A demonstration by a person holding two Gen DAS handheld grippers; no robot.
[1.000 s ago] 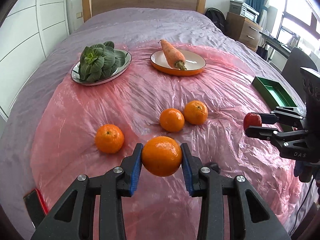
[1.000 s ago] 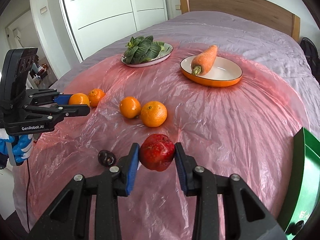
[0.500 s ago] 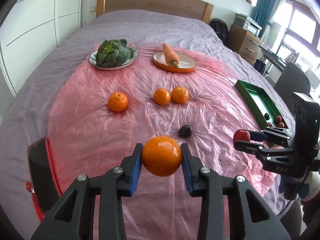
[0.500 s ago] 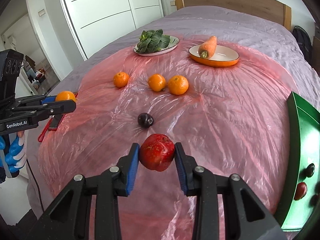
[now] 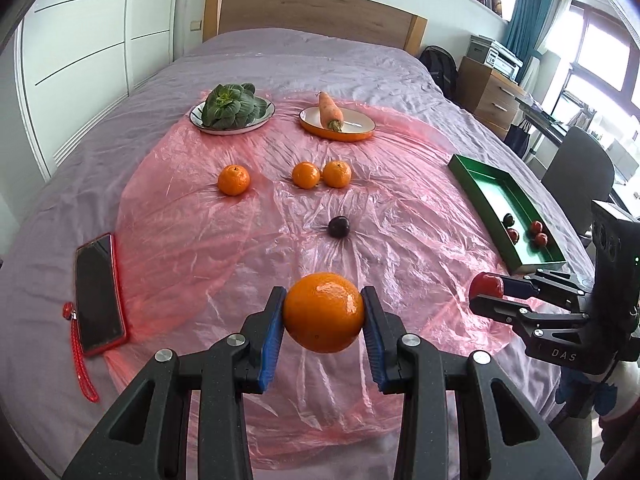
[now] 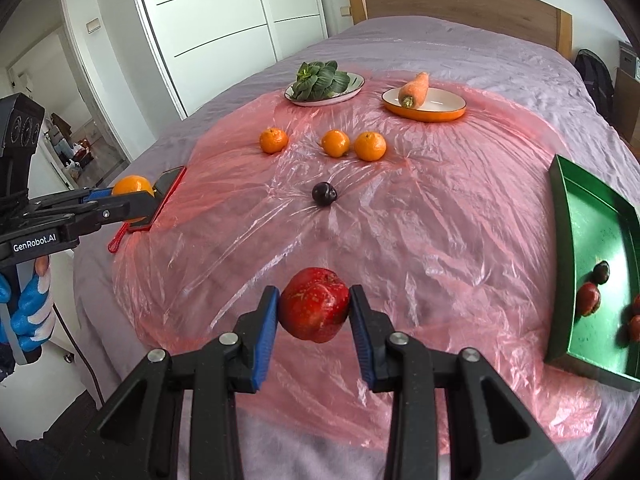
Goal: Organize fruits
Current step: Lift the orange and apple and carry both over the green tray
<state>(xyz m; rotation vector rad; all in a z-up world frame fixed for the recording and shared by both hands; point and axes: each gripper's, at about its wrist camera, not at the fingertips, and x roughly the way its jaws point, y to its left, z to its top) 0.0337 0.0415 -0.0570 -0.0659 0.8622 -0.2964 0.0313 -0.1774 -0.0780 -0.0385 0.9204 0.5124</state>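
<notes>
Left gripper clamps an orange between its blue pads, above the near sheet | right gripper grips a red fruit, tray to its right | plum lies mid-sheet, three oranges beyond | left view alone shows the whole phone.

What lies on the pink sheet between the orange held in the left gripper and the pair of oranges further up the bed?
In the left wrist view, only a dark plum lies between the held orange and the pair of oranges; the remaining pink sheet is bare.
</notes>
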